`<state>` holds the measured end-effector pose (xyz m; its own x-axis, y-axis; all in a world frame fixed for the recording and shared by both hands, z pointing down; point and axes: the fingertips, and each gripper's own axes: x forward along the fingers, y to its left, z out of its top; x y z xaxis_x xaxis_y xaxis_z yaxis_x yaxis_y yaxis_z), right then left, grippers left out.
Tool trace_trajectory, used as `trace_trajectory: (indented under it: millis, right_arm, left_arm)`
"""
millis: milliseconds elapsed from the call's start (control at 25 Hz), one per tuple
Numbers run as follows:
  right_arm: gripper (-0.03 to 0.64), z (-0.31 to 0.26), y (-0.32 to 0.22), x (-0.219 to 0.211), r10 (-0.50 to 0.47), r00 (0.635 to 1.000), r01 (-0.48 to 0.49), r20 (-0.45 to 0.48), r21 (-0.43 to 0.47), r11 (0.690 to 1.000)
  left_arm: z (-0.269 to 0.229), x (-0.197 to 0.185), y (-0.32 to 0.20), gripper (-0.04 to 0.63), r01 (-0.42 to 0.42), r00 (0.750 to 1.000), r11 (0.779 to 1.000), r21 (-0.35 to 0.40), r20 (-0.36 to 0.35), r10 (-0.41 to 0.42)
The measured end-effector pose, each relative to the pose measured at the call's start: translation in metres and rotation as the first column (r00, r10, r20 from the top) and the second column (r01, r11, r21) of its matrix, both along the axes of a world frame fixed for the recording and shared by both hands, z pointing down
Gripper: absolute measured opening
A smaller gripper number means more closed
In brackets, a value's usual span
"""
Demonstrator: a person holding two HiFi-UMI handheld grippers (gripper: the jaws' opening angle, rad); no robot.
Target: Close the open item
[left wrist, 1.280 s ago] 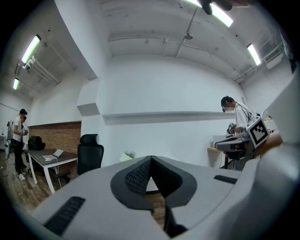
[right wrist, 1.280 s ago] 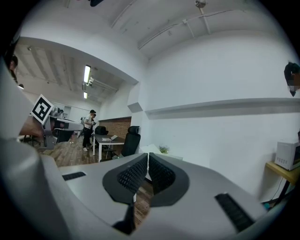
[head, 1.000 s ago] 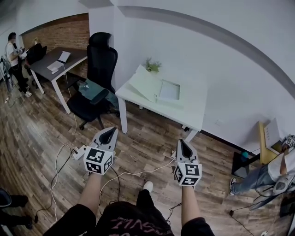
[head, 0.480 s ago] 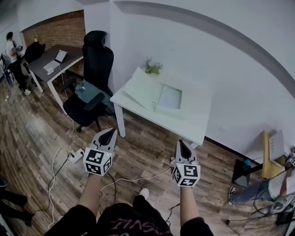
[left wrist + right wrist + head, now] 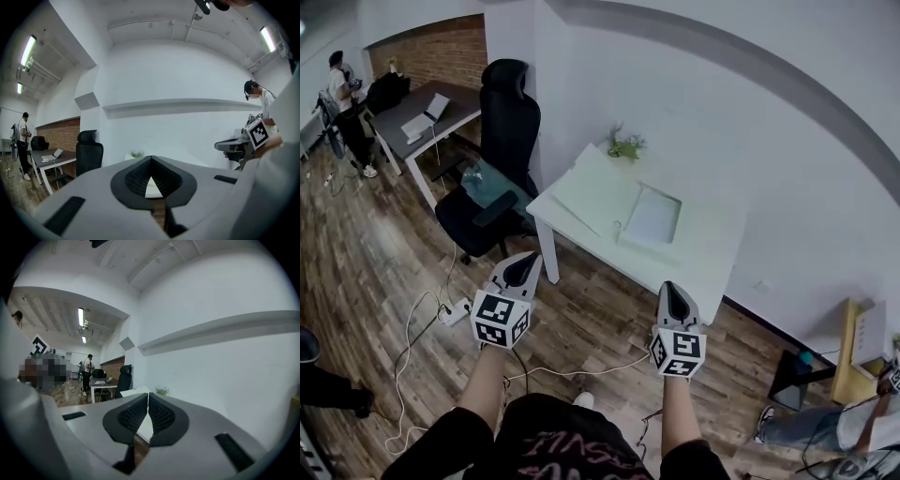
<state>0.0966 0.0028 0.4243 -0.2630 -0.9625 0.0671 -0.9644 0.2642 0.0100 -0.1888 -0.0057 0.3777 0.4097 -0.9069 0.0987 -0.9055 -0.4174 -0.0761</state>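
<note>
Since a second ago the person has stepped closer to the white surface (image 5: 705, 255), which now sits larger and further right in the head view, while both tools hang at the same height in front of the body.

On that surface, well ahead of both tools, lies the open item (image 5: 623, 202): a flat white hinged thing with its lid (image 5: 592, 190) thrown back to the left and a greyish panel (image 5: 654, 216) showing on the right. Whether it is a laptop or a shallow case I cannot tell from here. A small plant (image 5: 626, 147) stands at the far edge and a black chair (image 5: 508, 112) waits to the left.

To my eye the lid is thin, stiff and light, likely smooth and a little slippery, so it should swing over on its hinge with little effort. The free left edge looks the best place to take hold or push, with a gentle set-down in case the panel is fragile.

Neither tool touches anything. The left gripper (image 5: 523, 267) has its jaws meeting at the tips with nothing between them. The right gripper (image 5: 675, 302) has its jaws pressed together, also empty.
</note>
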Motion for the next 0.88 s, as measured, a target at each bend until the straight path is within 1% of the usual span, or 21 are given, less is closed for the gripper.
trace_trajectory:
  millis: [160,520,720,880]
  right_arm:
    - [0.026,0.0,-0.017,0.003,-0.005,1.0,0.006,0.01,-0.007,1.0]
    - [0.026,0.001,-0.062,0.012,-0.033,0.999,0.033,0.001,0.002,0.999]
    - [0.026,0.008,-0.082,0.015,-0.028,0.999,0.028,-0.019,0.0,1.0]
    - [0.026,0.013,-0.107,0.012,-0.023,0.999,0.023,-0.036,-0.01,1.0]
  left_arm:
    - [0.0,0.0,-0.01,0.012,0.024,1.0,1.0,-0.006,0.001,-0.024]
    - [0.0,0.001,-0.047,0.012,0.062,0.998,0.998,0.01,-0.007,-0.062]
    - [0.007,0.0,-0.071,0.012,0.063,0.998,0.998,0.011,-0.018,-0.063]
    - [0.016,-0.006,-0.1,0.012,0.06,0.998,0.998,0.0,-0.027,-0.06]
